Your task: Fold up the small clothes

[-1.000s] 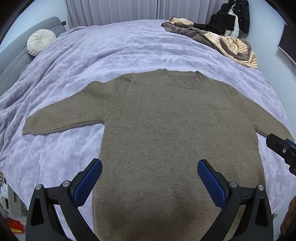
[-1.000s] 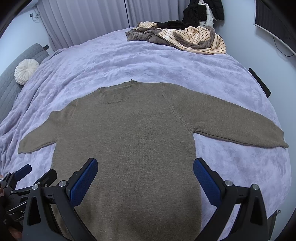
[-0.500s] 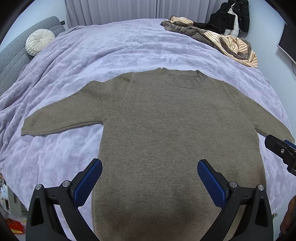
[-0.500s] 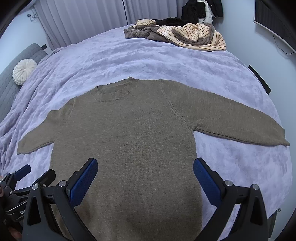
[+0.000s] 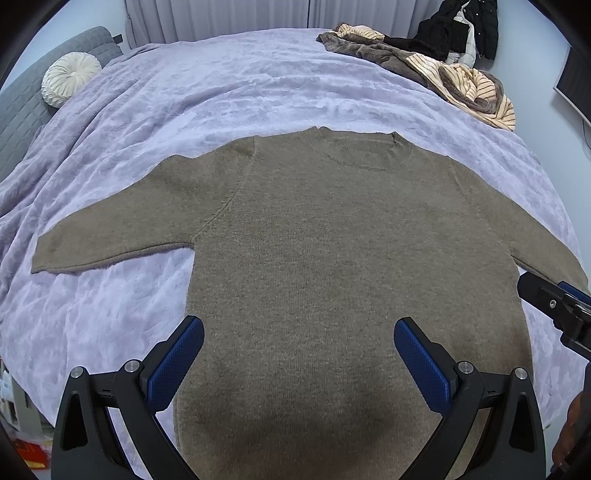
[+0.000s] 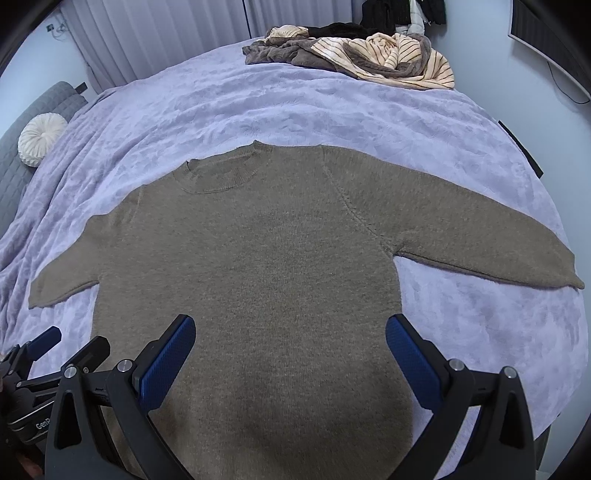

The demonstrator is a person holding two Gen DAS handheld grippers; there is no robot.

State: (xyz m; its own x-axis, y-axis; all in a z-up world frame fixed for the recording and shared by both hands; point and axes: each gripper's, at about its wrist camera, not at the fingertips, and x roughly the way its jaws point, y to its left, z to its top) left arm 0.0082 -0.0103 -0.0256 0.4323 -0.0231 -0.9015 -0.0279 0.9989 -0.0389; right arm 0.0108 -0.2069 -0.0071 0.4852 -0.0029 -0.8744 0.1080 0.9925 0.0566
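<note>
Both wrist views look forward, side by side, sharing the sweater [image 5: 332, 258].

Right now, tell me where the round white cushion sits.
The round white cushion sits at the far left of both views, against the grey headboard at the lilac blanket's edge, well away from the brown sweater.

A lavender plush blanket [image 5: 258, 85] covers the bed surface and shows shallow wrinkles across its width. A round, white pleated cushion [image 5: 70, 83] rests at the far left edge, against a grey quilted headboard [image 5: 22, 110]. A heap of clothes [image 6: 354, 55] lies at the far right corner of the blanket; it includes a cream garment with dark stripes and a brown fleece item. A black jacket [image 5: 461, 27] hangs behind the heap. Pale vertical curtains [image 6: 155, 33] line the back wall. A dark monitor edge [image 5: 574, 85] is mounted on the right wall.
</note>
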